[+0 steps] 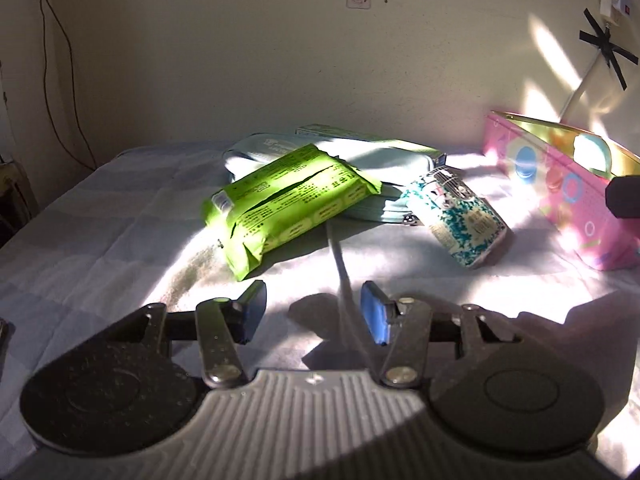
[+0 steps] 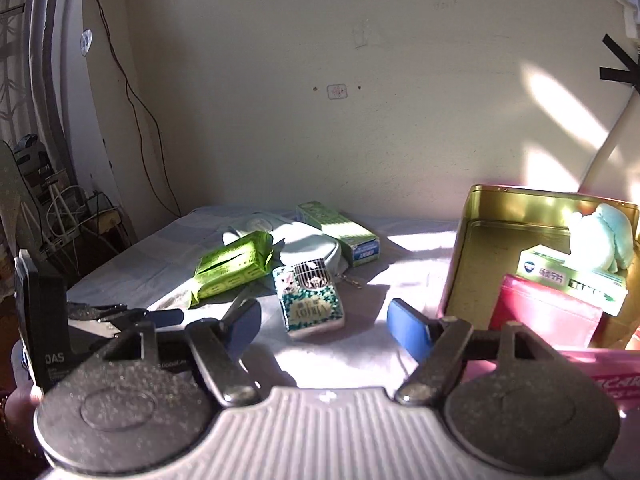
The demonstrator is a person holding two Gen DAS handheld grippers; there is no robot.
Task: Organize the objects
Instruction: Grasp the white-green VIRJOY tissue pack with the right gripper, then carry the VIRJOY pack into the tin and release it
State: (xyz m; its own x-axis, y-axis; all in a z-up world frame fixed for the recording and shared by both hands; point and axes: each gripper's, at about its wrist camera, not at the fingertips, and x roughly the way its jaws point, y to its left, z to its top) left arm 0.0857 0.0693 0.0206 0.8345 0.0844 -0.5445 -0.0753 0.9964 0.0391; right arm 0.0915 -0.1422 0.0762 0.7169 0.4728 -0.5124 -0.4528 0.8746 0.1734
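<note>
Both grippers — left gripper (image 1: pixel 314 312), right gripper (image 2: pixel 324 320) — hover with fingers spread, holding nothing.

Bare sheet (image 2: pixel 352 356) before tissue pack (image 2: pixel 310 304)

A cream wall (image 2: pixel 280 80) rises at twelve o'clock behind the pale blue bedsheet (image 1: pixel 100 240). Sunlight patches (image 2: pixel 560 112) fall at two o'clock. A thin cable (image 2: pixel 132 92) hangs at ten o'clock.

- A home bedroom: a bed (image 2: pixel 132 268) under a pale checked sheet against a plain cream wall (image 2: pixel 280 80).
- Household clutter at far left: a curtain (image 2: pixel 24 60), tangled cables (image 2: pixel 68 216).
- Loose wires and black tape (image 1: pixel 604 46) on the wall.
</note>
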